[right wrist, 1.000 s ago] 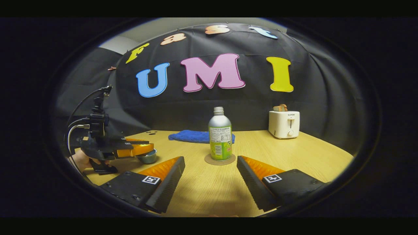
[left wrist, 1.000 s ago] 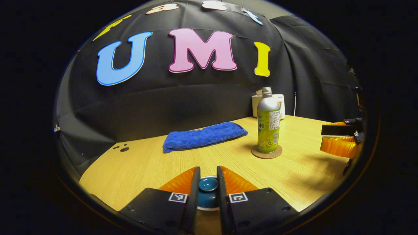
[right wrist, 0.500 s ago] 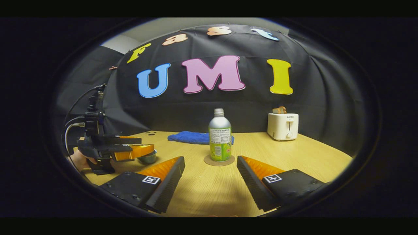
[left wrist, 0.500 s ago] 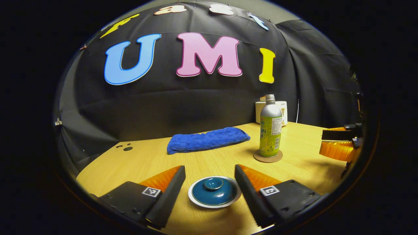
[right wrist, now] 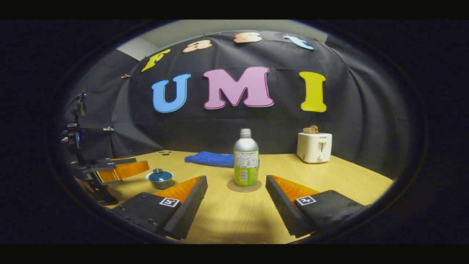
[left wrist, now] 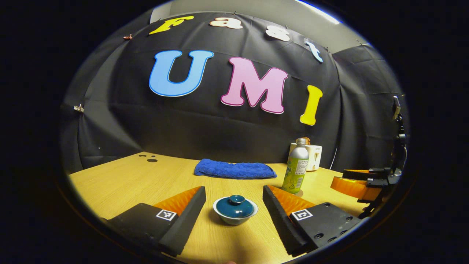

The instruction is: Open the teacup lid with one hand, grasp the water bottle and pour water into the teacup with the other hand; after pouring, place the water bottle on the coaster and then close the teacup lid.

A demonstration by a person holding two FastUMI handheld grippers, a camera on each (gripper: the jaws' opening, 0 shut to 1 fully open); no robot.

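A light wooden table [left wrist: 121, 179] is seen, with a few dark round holes [left wrist: 151, 160] set near its far left corner. A lidded teacup [left wrist: 235, 209] is stood on it toward the front, a folded blue towel [left wrist: 234, 170] is laid near the back edge, and a white toaster [right wrist: 314, 147] is placed at the far right by the wall. A round coaster [right wrist: 244, 185] is laid near the middle of the table, and a water bottle [right wrist: 246, 158] is stood upright on it.
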